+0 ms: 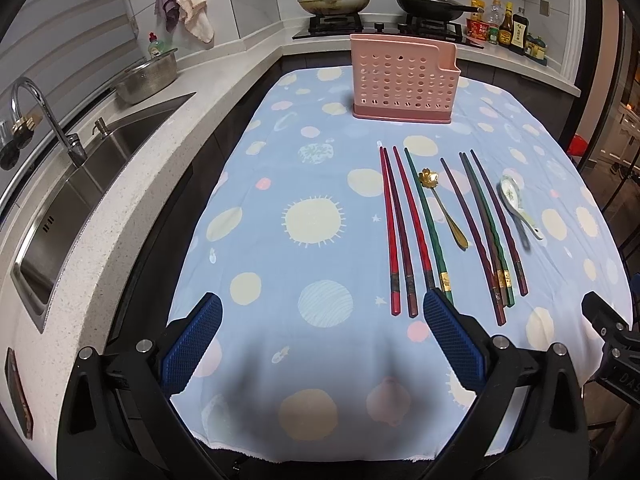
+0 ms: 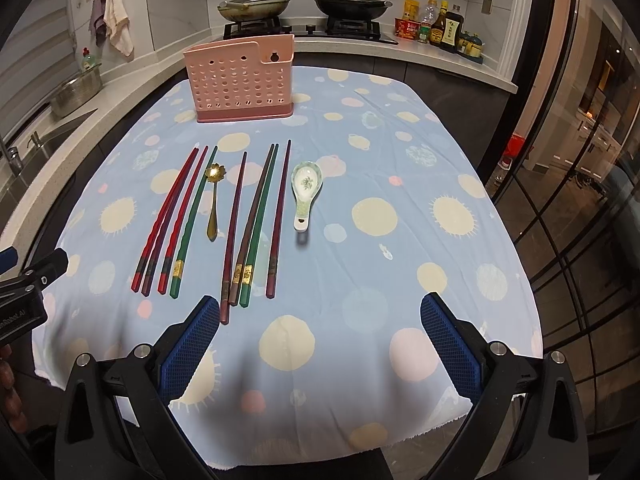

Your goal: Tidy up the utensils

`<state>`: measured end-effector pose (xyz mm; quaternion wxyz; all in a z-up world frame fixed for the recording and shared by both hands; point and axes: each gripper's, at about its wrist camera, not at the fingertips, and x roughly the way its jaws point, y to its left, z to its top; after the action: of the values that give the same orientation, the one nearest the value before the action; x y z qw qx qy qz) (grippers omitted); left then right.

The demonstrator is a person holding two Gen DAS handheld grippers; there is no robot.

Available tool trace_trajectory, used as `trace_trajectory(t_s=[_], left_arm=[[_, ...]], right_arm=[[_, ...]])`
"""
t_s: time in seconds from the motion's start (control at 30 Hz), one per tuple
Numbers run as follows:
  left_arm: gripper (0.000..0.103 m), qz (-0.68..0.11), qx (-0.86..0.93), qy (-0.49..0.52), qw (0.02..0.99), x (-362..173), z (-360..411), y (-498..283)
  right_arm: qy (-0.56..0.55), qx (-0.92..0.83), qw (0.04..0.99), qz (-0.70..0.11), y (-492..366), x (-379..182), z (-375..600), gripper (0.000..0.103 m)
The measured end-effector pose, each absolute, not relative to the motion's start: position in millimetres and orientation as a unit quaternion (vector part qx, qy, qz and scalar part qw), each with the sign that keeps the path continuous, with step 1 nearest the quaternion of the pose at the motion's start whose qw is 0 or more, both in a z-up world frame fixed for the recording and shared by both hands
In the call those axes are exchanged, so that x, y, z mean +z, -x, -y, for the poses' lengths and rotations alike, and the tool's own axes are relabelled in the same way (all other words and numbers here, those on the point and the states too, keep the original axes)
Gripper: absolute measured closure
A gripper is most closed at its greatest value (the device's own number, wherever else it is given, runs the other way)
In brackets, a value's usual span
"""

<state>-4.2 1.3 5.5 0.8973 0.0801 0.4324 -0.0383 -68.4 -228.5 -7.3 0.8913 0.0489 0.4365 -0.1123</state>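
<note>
A pink perforated utensil holder stands at the far end of the table. Several red, green and purple chopsticks lie side by side on the blue cloth. Among them lie a gold flower spoon and a white ceramic spoon. My left gripper is open and empty, near the chopsticks' near ends. My right gripper is open and empty, just short of the right-hand chopsticks' ends.
The table carries a blue dotted cloth. A sink and tap sit to the left. Two lidded pans and sauce bottles stand on the back counter. A glass door is on the right.
</note>
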Motion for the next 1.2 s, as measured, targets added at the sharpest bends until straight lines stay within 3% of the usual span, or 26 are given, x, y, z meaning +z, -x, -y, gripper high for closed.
trace_trajectory(t_s=[1.2], left_arm=[[0.007, -0.436, -0.041, -0.080, 0.896, 3.5, 3.2, 11.6]], right_arm=[[-0.047, -0.111, 0.892, -0.436, 71.8, -7.3, 222.7, 0.007]])
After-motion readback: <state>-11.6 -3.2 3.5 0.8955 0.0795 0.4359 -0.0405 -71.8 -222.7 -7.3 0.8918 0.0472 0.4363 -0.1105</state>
